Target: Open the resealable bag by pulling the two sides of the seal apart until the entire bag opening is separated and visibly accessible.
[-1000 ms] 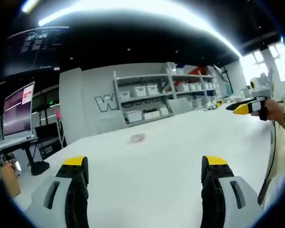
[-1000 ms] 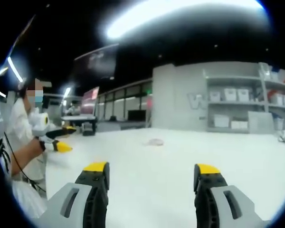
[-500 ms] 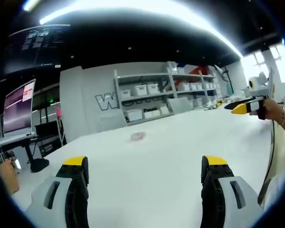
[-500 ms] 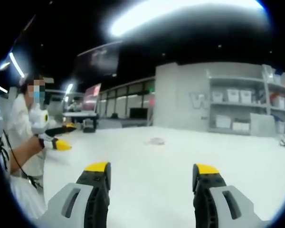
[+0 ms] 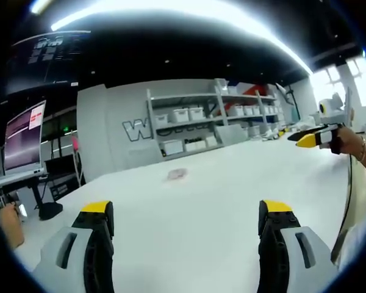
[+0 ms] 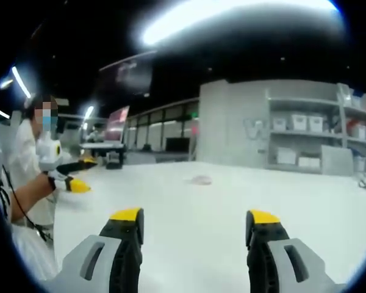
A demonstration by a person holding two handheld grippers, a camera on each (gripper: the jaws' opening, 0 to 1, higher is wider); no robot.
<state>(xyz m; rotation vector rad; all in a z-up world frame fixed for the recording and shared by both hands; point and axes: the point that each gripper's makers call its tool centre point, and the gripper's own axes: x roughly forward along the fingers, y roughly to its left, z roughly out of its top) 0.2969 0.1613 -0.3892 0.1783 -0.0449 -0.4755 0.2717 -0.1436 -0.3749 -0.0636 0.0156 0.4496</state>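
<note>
Nothing has shifted appreciably since earlier. Left gripper (image 5: 186,213) and right gripper (image 6: 194,223) hover with jaws spread, empty. Resealable bag (image 5: 177,175) lies far off on the tabletop (image 5: 219,201); likely light, limp, slippery; grip both seal lips.

Ahead of both grippers the table (image 5: 219,201) is smooth, matt white. The small bag (image 5: 177,175) lying far ahead looks like thin clear plastic. Left gripper (image 5: 186,210) and right gripper (image 6: 195,218): matt grey plastic bodies, yellow-capped black tips.
</note>
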